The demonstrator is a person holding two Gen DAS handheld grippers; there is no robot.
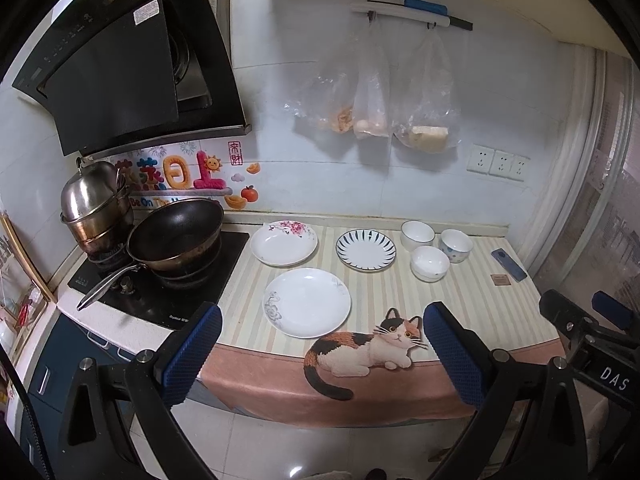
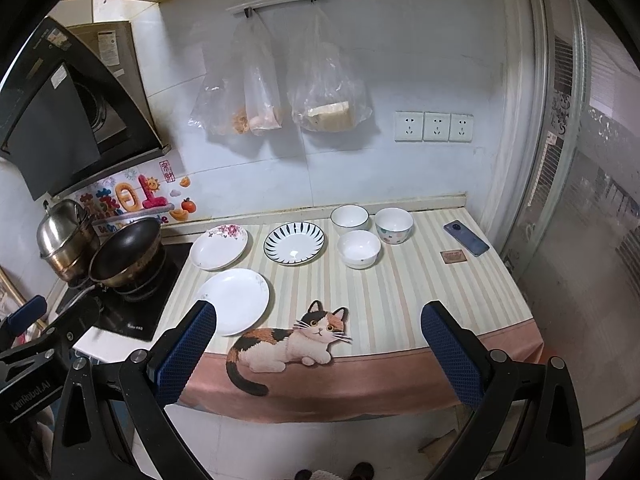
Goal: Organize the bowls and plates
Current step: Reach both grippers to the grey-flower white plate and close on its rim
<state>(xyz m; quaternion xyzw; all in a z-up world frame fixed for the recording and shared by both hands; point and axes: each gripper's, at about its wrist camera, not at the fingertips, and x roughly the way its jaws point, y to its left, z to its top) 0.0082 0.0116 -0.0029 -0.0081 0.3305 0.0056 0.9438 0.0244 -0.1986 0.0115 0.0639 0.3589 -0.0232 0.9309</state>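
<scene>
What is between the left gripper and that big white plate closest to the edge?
Nothing visible. The left gripper hangs open off the counter's front edge, and only bare striped cloth lies before the plate. The other dishes sit behind it.

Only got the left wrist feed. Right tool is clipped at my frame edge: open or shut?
Observer: Open. The right tool has nothing between its fingers.
Operator: What is it aimed at?
Observer: The cat print at the front edge of the striped cloth.
Operator: Nearest dish to it?
Observer: The plain white plate, just ahead of its left-hand finger in the right wrist view; it is not touching it.
</scene>
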